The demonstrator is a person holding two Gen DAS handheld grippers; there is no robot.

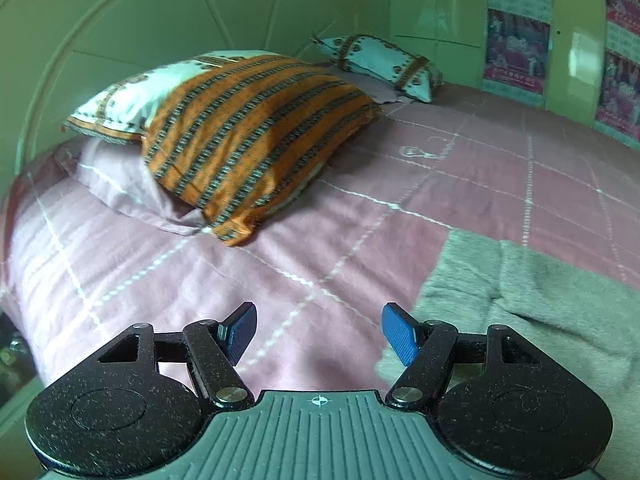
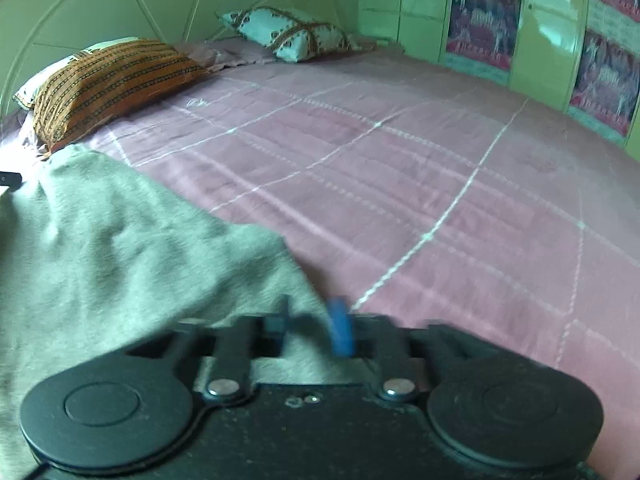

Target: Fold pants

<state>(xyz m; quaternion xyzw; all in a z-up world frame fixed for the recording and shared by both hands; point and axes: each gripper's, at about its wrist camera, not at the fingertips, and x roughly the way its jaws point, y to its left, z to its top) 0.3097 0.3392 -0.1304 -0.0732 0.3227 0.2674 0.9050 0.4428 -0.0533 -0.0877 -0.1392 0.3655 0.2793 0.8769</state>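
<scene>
The grey pants (image 1: pixel 540 304) lie on the pink bedsheet (image 1: pixel 304 248), at the right of the left wrist view. My left gripper (image 1: pixel 318 334) is open and empty above the sheet, just left of the pants' edge. In the right wrist view the pants (image 2: pixel 120 248) fill the lower left. My right gripper (image 2: pixel 314 328) sits at the pants' right edge with grey cloth between its blue fingers (image 2: pixel 340 330). The jaws stand a little apart and the view is blurred.
An orange striped pillow (image 1: pixel 248 136) and a white patterned pillow (image 1: pixel 380 66) lie at the head of the bed by the green headboard (image 1: pixel 120 40). Green cupboard doors (image 2: pixel 540 32) with patterned panels stand along the far side. The pink sheet (image 2: pixel 440 184) spreads to the right.
</scene>
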